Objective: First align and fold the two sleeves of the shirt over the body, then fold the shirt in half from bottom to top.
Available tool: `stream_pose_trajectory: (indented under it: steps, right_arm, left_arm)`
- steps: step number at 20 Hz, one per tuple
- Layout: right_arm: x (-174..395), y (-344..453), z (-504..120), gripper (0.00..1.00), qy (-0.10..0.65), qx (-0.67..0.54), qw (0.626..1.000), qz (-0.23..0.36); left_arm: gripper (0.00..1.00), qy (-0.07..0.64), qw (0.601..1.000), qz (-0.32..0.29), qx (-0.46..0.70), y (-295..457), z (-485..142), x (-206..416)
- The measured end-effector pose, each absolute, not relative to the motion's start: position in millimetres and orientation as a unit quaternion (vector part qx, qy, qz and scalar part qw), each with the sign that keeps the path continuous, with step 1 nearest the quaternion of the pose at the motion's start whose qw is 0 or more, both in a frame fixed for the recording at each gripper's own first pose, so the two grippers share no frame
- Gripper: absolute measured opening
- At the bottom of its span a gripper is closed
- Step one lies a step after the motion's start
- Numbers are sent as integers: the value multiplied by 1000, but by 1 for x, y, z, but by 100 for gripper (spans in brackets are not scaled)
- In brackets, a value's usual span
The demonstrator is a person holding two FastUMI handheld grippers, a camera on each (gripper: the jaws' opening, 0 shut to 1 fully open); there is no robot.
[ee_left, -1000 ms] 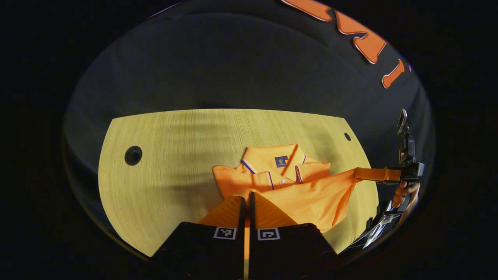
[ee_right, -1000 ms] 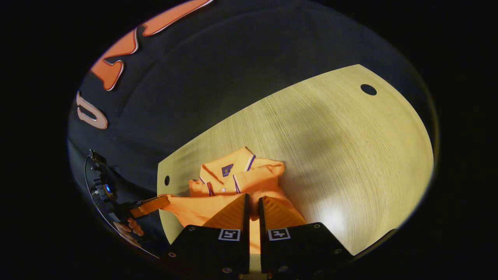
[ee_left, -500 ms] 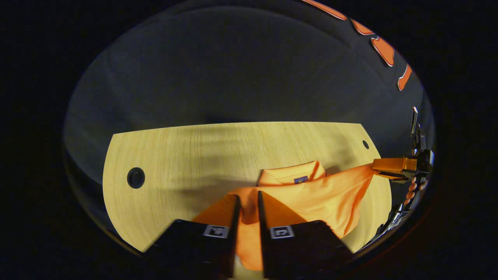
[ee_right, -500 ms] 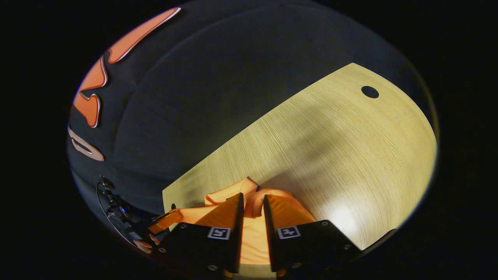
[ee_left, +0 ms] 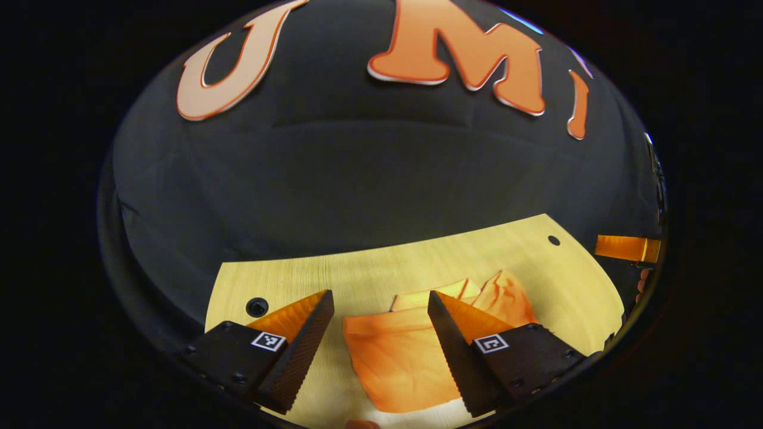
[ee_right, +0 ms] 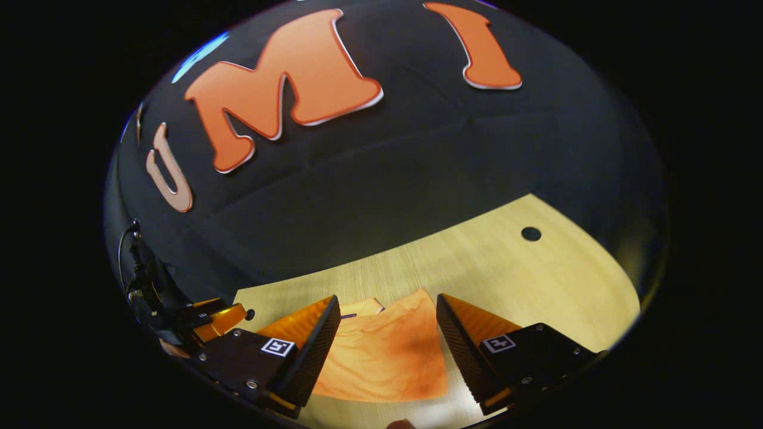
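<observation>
The shirt (ee_left: 398,351) lies folded on the table (ee_left: 369,271). It is orange and makes a flat pile with a few wrinkles on top. A bit of the collar (ee_left: 426,298) peeks out at the far edge of the shirt, on the side nearer the wall.

In the left gripper view, the left claw (ee_left: 381,348) is spread wide, with nothing in it. Its two fingers (ee_left: 301,351) are well apart, one on each side of the shirt, and the shirt shows in the gap between them. I cannot tell if the fingers touch the cloth. A small round hole (ee_left: 257,307) in the table sits to the left of the shirt, near the left finger. Another small hole (ee_left: 554,241) is far off to the right of the shirt, near the table's far edge. The right claw (ee_left: 627,248) pokes in at the right edge, past the table and away from the shirt.

In the right gripper view, the right claw (ee_right: 387,351) is spread wide too and holds nothing. The shirt (ee_right: 384,357) lies between its fingers (ee_right: 313,351). The left claw (ee_right: 220,319) shows to the left of the shirt, by the table's corner. A hole (ee_right: 530,233) in the table (ee_right: 536,280) is off to the right of the shirt
</observation>
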State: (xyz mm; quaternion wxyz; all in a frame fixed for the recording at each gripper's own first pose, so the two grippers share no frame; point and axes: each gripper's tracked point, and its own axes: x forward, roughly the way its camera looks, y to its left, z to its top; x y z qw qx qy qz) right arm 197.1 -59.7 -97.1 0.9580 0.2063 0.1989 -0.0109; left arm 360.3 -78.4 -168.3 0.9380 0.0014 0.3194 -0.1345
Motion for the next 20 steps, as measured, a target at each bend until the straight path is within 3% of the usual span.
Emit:
stream_pose_trajectory:
  steps: [7,12,20]
  right_arm:
    - [98,-78,-34,98,100,128,986,-28]
    - [36,-69,14,98,13,84,996,-7]
    - [-40,-53,34,98,-62,57,996,27]
  left_arm:
    - [99,214,968,-128,-2,-84,-69,278]
    - [98,135,983,-121,-31,-59,-24,226]
    - [98,58,995,-77,-15,-42,42,132]
